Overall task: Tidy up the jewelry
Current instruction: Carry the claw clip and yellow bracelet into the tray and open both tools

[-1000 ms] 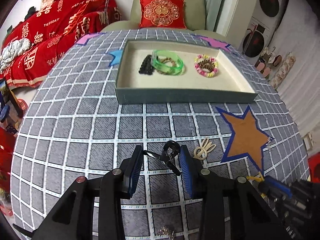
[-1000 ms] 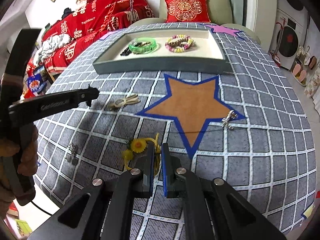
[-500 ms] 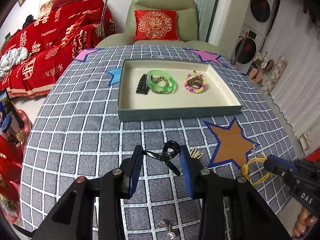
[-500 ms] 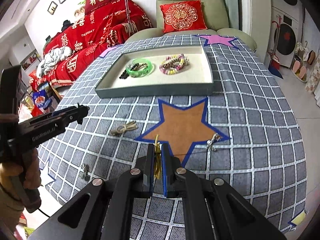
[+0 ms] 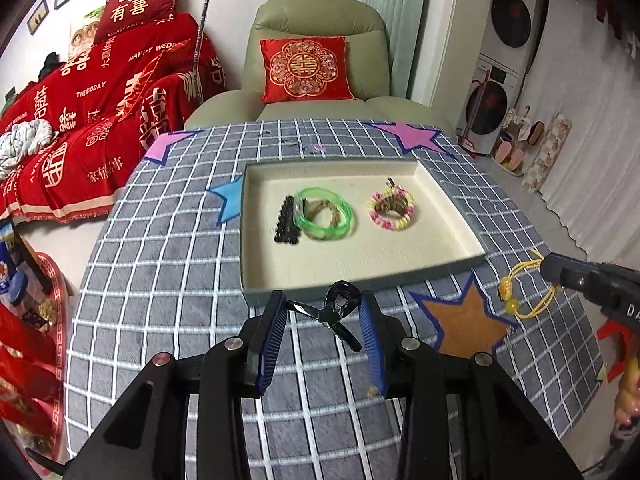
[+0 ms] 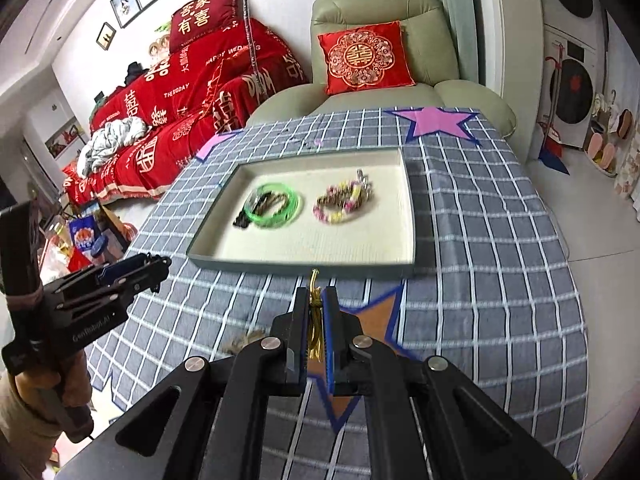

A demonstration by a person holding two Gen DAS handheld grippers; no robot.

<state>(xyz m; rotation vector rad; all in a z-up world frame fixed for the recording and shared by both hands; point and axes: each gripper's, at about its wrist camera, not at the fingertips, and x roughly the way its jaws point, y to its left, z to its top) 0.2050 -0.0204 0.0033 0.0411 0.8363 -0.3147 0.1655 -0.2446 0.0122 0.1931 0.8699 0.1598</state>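
Open checked tablecloth fills the lower and left of the left wrist view; passage there is unobstructed. The tray sits at centre frame with raised walls on all sides. Inside it, a black clip and green bangle occupy the left-centre floor, a beaded bracelet the right-centre; the near strip of tray floor is bare. At right edge, the right gripper with a yellow cord hangs just off the tray's near right corner.
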